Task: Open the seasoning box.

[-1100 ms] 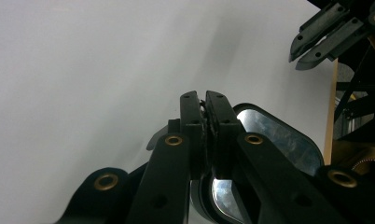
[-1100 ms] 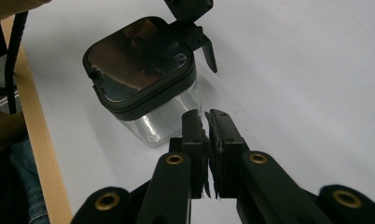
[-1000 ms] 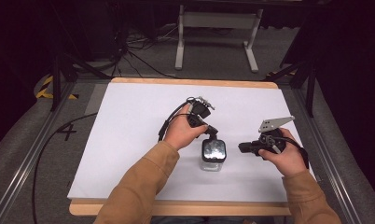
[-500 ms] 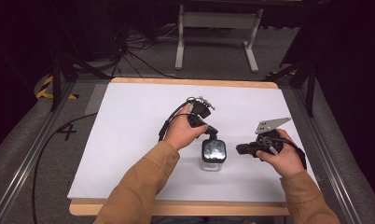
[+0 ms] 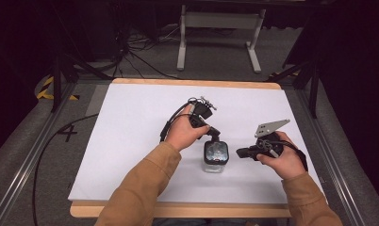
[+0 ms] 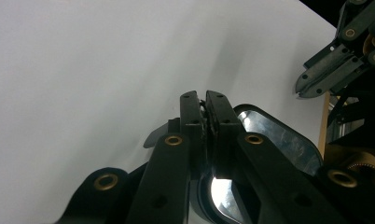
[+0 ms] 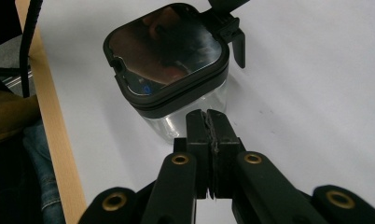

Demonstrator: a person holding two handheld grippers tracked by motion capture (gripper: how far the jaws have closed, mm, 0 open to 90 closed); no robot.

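Two grippers flank a lidded jar (image 5: 214,157) on the worktop (image 5: 131,141): left gripper (image 5: 216,135) pinches its lid tab. Right gripper (image 5: 240,153), fingers just closed empty, likely must brace the jar before the lid lifts.

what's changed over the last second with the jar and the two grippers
Little changed. The right gripper has just closed its jaws fully, with nothing between them, and has edged slightly toward the jar. The left gripper stays shut at the jar's lid, and the jar stands where it was on the table.
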